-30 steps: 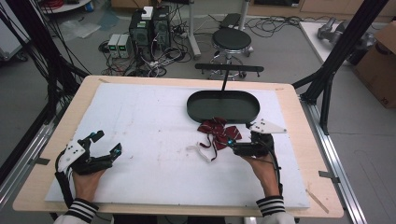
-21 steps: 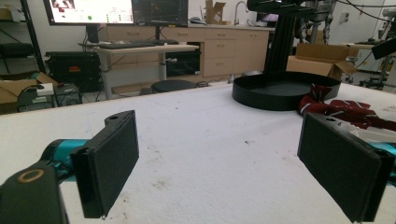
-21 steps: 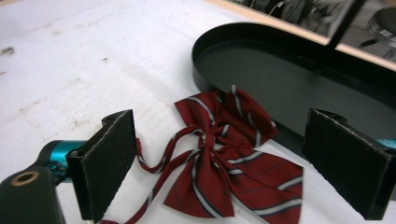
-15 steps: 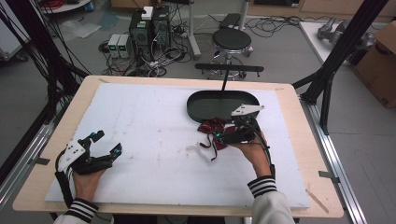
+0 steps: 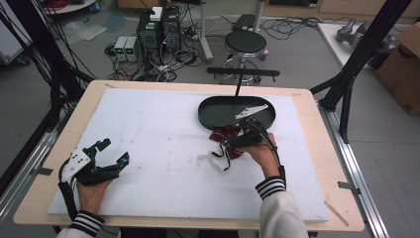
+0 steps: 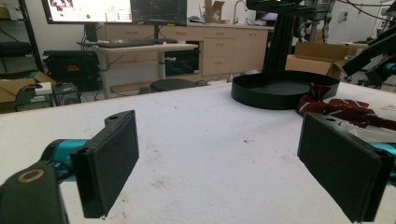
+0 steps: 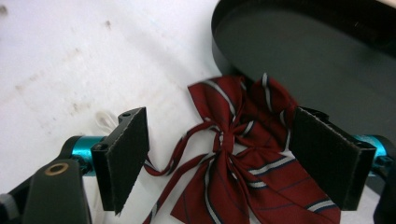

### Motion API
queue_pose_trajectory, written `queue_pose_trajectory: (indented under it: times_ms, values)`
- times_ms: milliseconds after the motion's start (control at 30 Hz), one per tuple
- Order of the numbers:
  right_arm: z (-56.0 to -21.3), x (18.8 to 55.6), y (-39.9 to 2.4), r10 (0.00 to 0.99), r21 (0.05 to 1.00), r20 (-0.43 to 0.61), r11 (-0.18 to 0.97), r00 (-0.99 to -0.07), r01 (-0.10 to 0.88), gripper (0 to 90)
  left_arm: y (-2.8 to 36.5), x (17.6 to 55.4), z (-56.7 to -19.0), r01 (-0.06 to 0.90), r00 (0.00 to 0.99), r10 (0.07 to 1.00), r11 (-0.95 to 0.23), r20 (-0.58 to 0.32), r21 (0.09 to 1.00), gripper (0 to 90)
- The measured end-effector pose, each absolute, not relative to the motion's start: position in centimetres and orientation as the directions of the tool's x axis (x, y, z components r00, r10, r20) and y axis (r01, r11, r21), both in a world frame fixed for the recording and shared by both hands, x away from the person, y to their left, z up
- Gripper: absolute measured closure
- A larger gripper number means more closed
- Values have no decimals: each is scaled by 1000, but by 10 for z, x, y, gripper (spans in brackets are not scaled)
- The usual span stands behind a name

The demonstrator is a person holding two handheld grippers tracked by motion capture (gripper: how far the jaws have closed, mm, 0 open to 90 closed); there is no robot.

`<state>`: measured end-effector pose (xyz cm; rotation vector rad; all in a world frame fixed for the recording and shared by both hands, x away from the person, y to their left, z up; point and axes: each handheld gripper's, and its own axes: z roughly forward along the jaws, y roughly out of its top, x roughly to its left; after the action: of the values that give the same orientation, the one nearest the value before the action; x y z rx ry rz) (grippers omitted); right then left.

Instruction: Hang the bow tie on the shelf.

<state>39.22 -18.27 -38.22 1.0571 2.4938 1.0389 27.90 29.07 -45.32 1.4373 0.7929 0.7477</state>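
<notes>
Your tray (image 5: 213,117) sits toward the table's (image 5: 148,124) far edge, a bit right of centre, and the bow tie (image 5: 223,137) lies on the table right up against its near rim. Your right gripper (image 5: 236,144) hangs over that bow tie, while your left gripper (image 5: 110,153) is way off by the near-left corner.

The white worktop (image 5: 148,129) carries one black oval tray (image 5: 218,115), one striped red bow tie (image 7: 243,154) and two grippers.

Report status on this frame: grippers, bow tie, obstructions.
Left gripper open, idle on the white mat. Right gripper open, straddling the red striped bow tie. Bow tie beside the black tray, not in it. Nothing obstructing.
</notes>
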Motion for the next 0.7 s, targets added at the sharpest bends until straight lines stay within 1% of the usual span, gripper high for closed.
queue_pose_trajectory:
  times_ms: [100,167,267,367,467,533,633,700]
  values:
    - [-386,396,-182,716,671,87,471,-692,572,237,291,279,-453,29,551,834,7,-22,1000,130]
    - [-386,399,-180,714,654,85,486,-695,579,241,291,279,-453,29,551,834,7,-21,1000,129]
    - [-385,402,-177,713,636,75,504,-697,584,255,291,279,-453,30,552,834,6,-22,1000,130]
    - [-385,405,-169,709,615,62,527,-702,587,310,291,279,-453,30,552,834,7,-22,1000,130]
    - [-387,408,-166,710,598,58,538,-702,594,320,291,279,-453,29,552,834,6,-21,1000,129]
    - [-390,410,-161,711,577,42,556,-702,598,365,291,279,-453,30,553,833,9,-24,1000,129]
    - [-393,412,-159,708,557,34,572,-705,602,379,291,279,-453,29,552,833,10,-24,1000,130]
    - [-397,414,-158,715,538,23,580,-699,612,420,291,279,-453,30,553,833,10,-25,1000,130]
